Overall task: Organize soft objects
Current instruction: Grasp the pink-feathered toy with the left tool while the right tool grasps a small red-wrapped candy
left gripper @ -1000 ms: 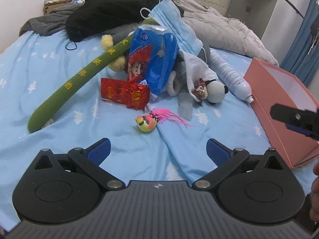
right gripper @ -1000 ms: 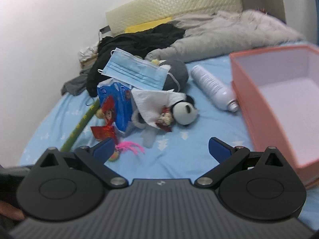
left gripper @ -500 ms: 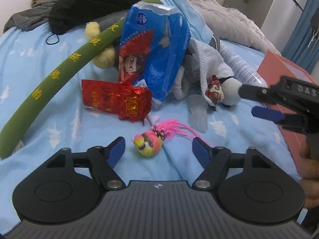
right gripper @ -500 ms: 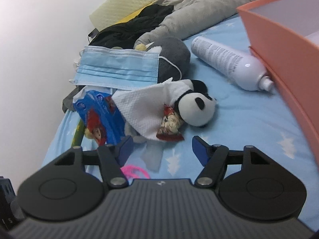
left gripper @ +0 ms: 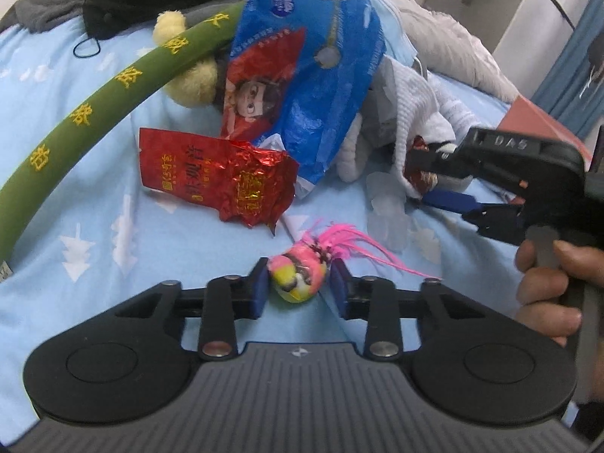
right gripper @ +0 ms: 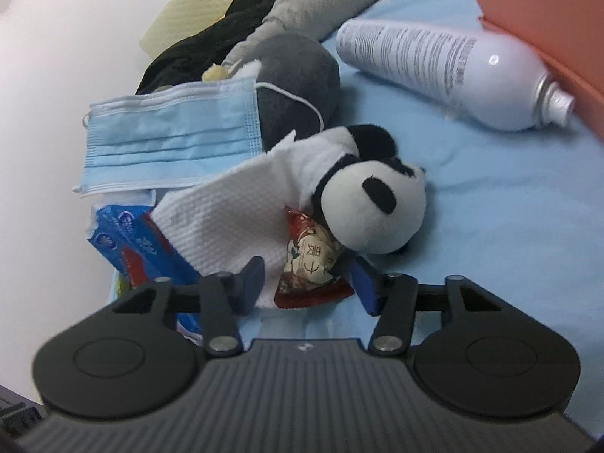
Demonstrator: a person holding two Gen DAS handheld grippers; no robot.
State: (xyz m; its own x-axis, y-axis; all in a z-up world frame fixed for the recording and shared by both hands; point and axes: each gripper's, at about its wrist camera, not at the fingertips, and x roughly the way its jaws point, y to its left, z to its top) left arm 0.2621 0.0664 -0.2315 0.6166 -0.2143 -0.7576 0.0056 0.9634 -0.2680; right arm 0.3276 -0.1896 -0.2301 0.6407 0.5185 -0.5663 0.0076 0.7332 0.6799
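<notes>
Since both of my tools sit low over the bed (left gripper: 113, 249), I read the scene left to right:
Left gripper (left gripper: 298, 288): jaws narrowed around the small pink-and-yellow toy (left gripper: 298, 275), pads touching or nearly so; I cannot tell if it is firmly pinched.
Toy location: on the blue sheet, just in front of the red foil packet (left gripper: 219, 185).
Right gripper (right gripper: 307, 283): jaws parted, straddling a snack packet (right gripper: 311, 264) and the white tissue (right gripper: 230, 215), beside the plush panda (right gripper: 373, 207).
Step in hand: I judge both tools are at the grasp stage.
Next move: close fully, lift, carry toward the orange box (right gripper: 547, 3).
</notes>
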